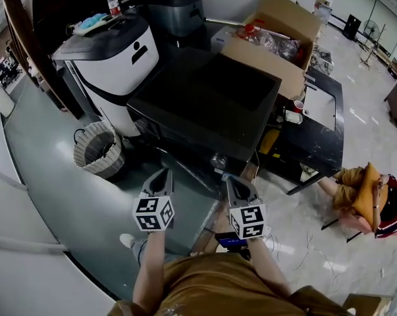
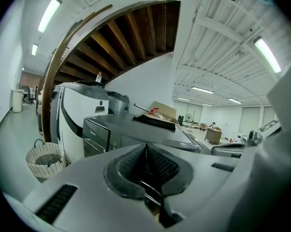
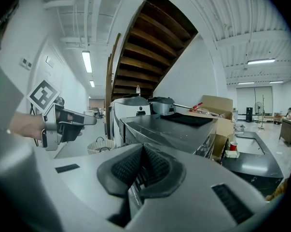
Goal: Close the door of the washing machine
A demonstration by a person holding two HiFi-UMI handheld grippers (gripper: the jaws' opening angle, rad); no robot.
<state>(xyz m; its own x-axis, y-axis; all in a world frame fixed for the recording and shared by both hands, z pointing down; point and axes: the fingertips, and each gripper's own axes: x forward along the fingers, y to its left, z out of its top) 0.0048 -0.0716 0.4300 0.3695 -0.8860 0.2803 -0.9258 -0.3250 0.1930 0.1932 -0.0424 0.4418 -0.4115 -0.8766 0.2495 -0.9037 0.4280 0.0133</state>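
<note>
Left gripper (image 1: 164, 174): grey plastic body, ribbed black pads pressed together, nothing between them. Right gripper (image 1: 232, 180): same build, pads also meeting, nothing held. The two are held side by side, apart, both pointing forward and slightly down. Each carries one white cube with black square markers (image 1: 153, 213) at its rear. Count: two grippers, two cubes.

Dark grey, box-shaped washing machine (image 1: 205, 104): one, straight ahead of both grippers, near but not touching, its smooth flat top lying just beyond the jaw tips. Its front face shows edge-on in the left gripper view; I cannot tell how the door stands. One black cloth (image 2: 152, 121) lies on the far part of the top.

Left of the left gripper: one white ribbed round basket (image 1: 98, 150) on the grey floor. Beyond it stands one tall white appliance with a rounded dark lid (image 1: 112, 58), with one clear plastic bottle with a red cap (image 1: 112, 2) on it.

Ahead and right of the right gripper: one open brown cardboard box (image 1: 277, 38) behind the machine, and one low black table (image 1: 323, 133) bearing one red cup (image 1: 298, 105). Far right, a person in mustard clothing (image 1: 363, 189) is low on the pale floor.

Overhead: dark wooden stair underside (image 3: 150, 42).
</note>
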